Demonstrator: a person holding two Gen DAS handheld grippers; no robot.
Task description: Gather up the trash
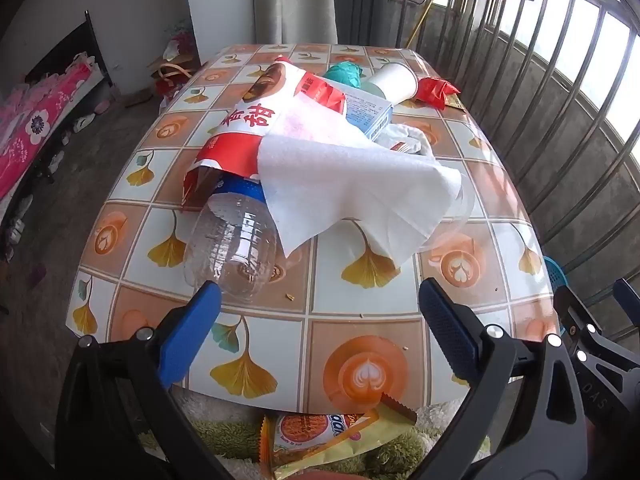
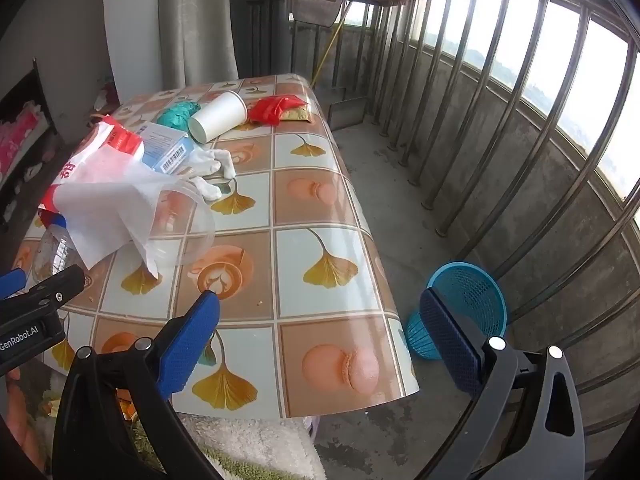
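Trash lies in a pile on the patterned table (image 1: 360,344): a clear plastic bottle (image 1: 230,248), a white napkin (image 1: 352,184), a red and white snack bag (image 1: 260,120), a blue and white box (image 1: 368,114), a paper cup (image 1: 394,82), a teal wad (image 1: 344,74) and a red wrapper (image 1: 434,90). My left gripper (image 1: 320,300) is open and empty just in front of the bottle. My right gripper (image 2: 320,308) is open and empty over the table's near right part. A blue mesh bin (image 2: 460,304) stands tilted on the floor to the right of the table.
A clear plastic cup (image 2: 188,228) lies under the napkin, and a crumpled white tissue (image 2: 212,172) lies behind it. A snack wrapper (image 1: 320,436) lies on a green rug below the table's near edge. Metal railing (image 2: 500,120) runs along the right. A bed (image 1: 36,120) stands at the left.
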